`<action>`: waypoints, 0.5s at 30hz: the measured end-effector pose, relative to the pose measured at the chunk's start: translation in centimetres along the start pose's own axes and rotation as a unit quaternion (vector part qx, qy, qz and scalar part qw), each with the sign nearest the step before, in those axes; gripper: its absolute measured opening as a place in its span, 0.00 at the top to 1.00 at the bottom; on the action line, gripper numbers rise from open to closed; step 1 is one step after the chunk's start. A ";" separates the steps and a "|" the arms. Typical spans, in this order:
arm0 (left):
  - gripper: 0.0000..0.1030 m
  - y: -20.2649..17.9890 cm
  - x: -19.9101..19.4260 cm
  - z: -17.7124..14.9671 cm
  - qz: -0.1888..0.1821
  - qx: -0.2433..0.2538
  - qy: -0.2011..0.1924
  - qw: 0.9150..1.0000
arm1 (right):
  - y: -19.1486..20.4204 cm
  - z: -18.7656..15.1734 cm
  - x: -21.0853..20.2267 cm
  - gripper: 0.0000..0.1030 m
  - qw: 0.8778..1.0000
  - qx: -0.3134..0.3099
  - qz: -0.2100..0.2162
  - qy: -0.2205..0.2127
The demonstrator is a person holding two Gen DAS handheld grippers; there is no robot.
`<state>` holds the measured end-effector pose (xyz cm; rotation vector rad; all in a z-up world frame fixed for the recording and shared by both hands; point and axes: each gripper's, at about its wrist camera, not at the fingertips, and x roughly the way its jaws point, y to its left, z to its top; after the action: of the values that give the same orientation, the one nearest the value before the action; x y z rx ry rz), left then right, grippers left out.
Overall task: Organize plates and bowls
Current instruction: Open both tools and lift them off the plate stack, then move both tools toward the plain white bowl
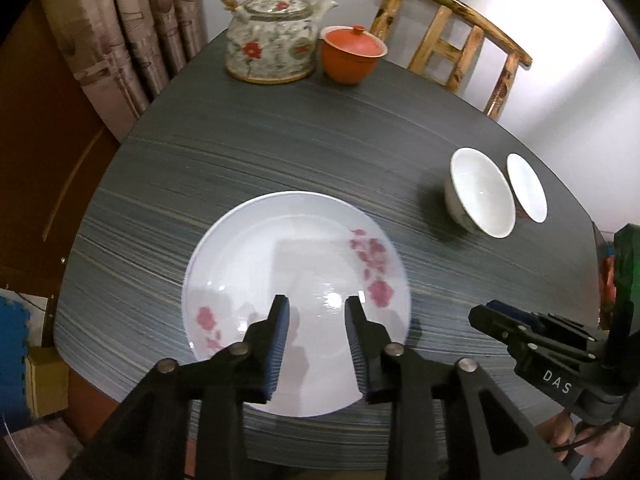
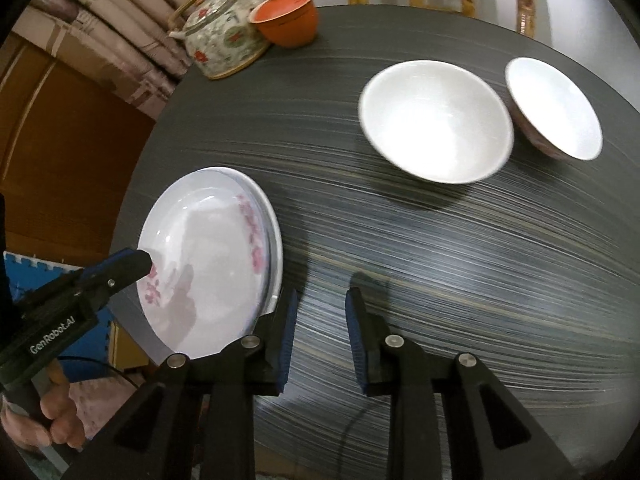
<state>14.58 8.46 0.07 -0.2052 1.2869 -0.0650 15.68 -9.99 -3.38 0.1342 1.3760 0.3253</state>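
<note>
The left tool (image 1: pixel 318 304) points down, its two fingers a little apart with nothing between them. The right tool (image 2: pixel 322 296) does the same.

The left tongs (image 1: pixel 318 304) hang parted and empty above the flowered plate (image 1: pixel 280 240) on the table (image 1: pixel 280 148).

Dark grey table (image 1: pixel 248 152), fine pale streaked grain, rounded edge. Wooden chair (image 1: pixel 452 36) with knotty rails at its far side, against a plain white wall (image 1: pixel 560 40). Beige patterned curtain (image 1: pixel 132 28) at left; brown panel (image 1: pixel 36 140) beside it. Blue foam mat (image 1: pixel 12 344) on the floor. Overhead light glare.
</note>
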 end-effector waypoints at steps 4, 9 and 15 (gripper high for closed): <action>0.68 -1.3 -0.2 0.1 -0.007 0.007 -0.001 1.000 | -1.4 -0.2 -1.0 0.76 1.000 0.006 -0.005 -0.006; 0.63 -2.6 -0.1 0.7 -0.008 0.009 -0.001 1.000 | -3.4 -0.4 -2.4 0.76 1.000 0.011 -0.018 -0.013; 0.63 -4.3 0.0 2.0 -0.015 0.018 -0.003 1.000 | -6.5 0.0 -4.4 0.76 0.999 0.030 -0.035 -0.027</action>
<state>16.82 4.47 1.42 -0.1947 1.2758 -0.1127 15.93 -17.45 -1.10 0.1433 1.3347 0.2216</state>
